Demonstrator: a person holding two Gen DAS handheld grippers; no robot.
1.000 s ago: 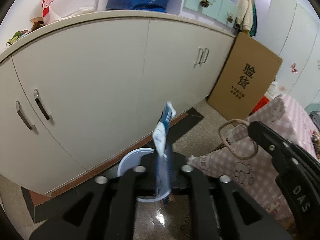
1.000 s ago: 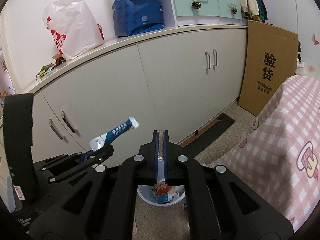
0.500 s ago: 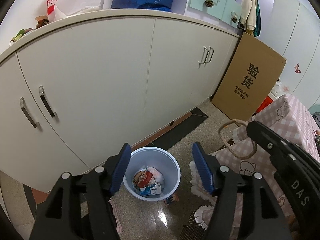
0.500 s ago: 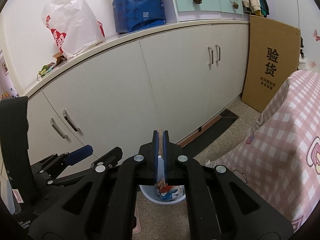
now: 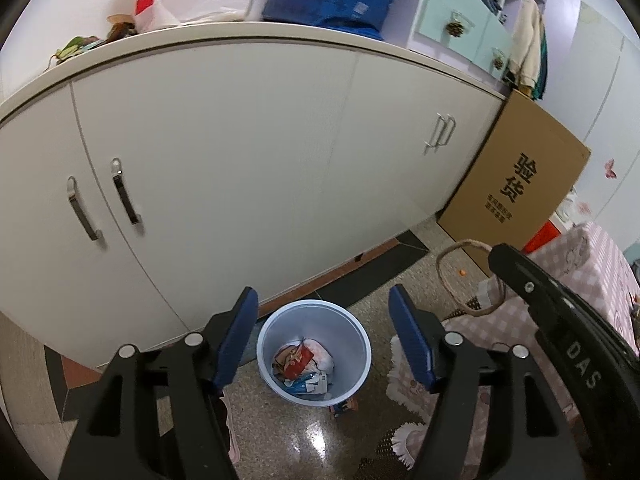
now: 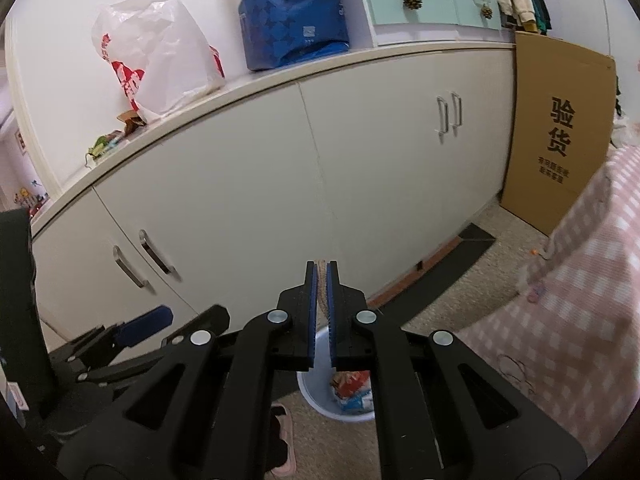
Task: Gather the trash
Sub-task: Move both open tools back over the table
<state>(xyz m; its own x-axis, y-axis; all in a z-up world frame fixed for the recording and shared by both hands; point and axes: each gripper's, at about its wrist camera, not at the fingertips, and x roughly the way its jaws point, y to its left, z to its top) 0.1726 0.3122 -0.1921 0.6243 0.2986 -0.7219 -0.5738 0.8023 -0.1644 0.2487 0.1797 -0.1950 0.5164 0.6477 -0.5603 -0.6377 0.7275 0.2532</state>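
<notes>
A light blue waste bin stands on the floor against the cabinet, with wrappers lying in it. My left gripper hovers above it, its jaws wide and still opening with nothing between them. In the right wrist view my right gripper holds a thin brown strip between its blue pads, which are just beginning to part. The bin shows below that gripper's fingers. One blue pad of the left gripper appears at the lower left there.
White cabinet doors rise behind the bin. A cardboard box leans at the right. Pink checked cloth and a rope loop lie to the right. A small wrapper sits by the bin, a pink slipper nearby.
My left gripper opened and let go of a blue and white tube, which is gone from its jaws. The right gripper's pads have parted slightly around the brown strip.
</notes>
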